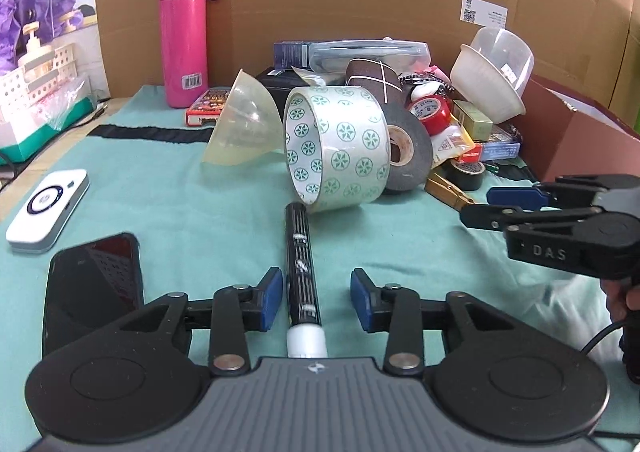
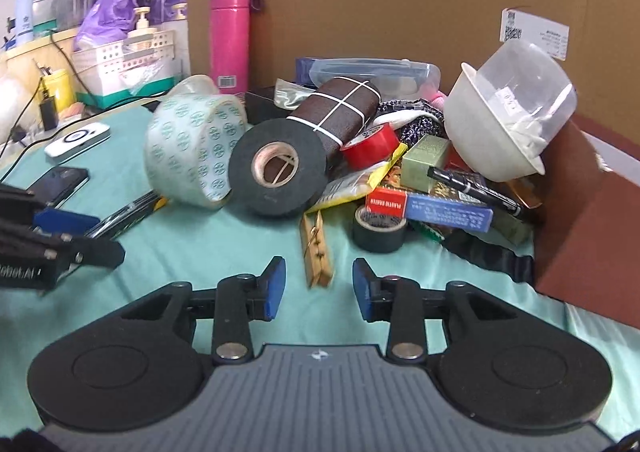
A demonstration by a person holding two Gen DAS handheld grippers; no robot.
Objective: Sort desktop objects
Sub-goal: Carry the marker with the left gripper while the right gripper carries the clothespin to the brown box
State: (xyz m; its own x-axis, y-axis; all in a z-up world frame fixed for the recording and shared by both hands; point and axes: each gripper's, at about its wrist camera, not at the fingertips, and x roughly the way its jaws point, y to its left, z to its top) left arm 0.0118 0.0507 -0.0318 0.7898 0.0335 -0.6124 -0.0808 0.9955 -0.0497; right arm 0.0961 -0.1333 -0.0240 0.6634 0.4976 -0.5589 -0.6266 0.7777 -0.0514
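A black pen with a white end (image 1: 303, 276) lies on the green cloth between the open jaws of my left gripper (image 1: 316, 300); the pads stand apart from it on both sides. My right gripper (image 2: 319, 288) is open and empty, with a wooden clothespin (image 2: 317, 250) lying just ahead between its fingers. A patterned clear tape roll (image 1: 338, 148) and a black tape roll (image 2: 278, 168) front a pile of small objects. The right gripper also shows at the right in the left wrist view (image 1: 516, 208).
A phone (image 1: 94, 284) and a white power bank (image 1: 48, 210) lie at the left. A pink bottle (image 1: 184, 38) stands at the back. A white lidded bowl (image 2: 506, 114) leans on a brown box (image 2: 588, 220) at the right. Cardboard wall behind.
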